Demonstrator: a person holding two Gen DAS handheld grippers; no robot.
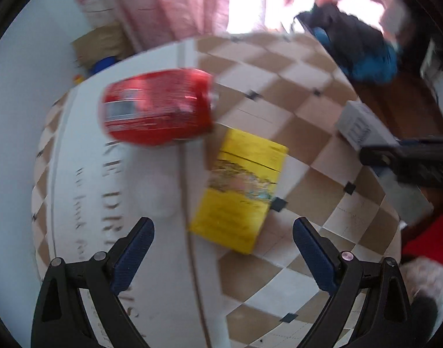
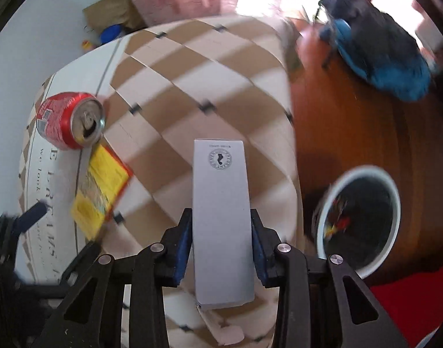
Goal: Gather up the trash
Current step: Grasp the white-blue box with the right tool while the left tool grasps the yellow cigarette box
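The left gripper (image 1: pixel 223 226) is spread wide and empty; ahead of it a red can (image 1: pixel 159 107) and a yellow packet (image 1: pixel 241 191) lie on the table (image 1: pixel 308 92), uncollected. The right gripper (image 2: pixel 221 232) pinches a grey box (image 2: pixel 221 217), with the bin (image 2: pixel 359 220) off to its right on the floor. Only the right view shows the bin, which seems to hold some scraps already.

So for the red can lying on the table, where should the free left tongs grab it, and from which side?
Across the middle of the red can, coming down from above with the fingers straddling its round sides. It lies on its side on the table, opened end facing the yellow box, so the ends are awkward. The left tongs are open and likely wide enough.
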